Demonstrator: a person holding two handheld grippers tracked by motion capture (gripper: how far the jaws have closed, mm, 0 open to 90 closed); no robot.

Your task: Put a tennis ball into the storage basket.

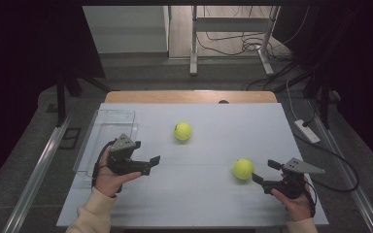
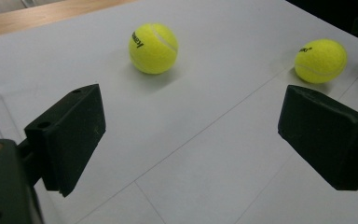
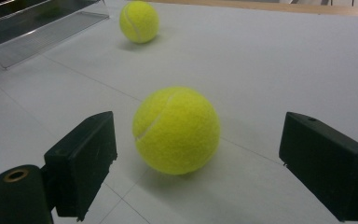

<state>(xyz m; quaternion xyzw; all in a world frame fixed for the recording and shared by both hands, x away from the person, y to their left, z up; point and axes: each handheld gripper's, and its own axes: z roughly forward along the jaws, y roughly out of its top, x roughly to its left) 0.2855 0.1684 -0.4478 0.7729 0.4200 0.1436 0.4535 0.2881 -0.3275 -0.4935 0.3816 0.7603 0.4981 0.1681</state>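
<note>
Two yellow tennis balls lie on the white table top. The far ball rests near the middle. The near ball sits at the front right. My right gripper is open, its jaws wide on either side of the near ball, which lies just ahead of them and untouched. My left gripper is open and empty at the front left, pointing across the table at both balls.
A clear plastic box stands along the table's left edge, right behind my left hand. The table's wooden far edge shows beyond the white sheet. Cables and a power strip lie on the floor to the right.
</note>
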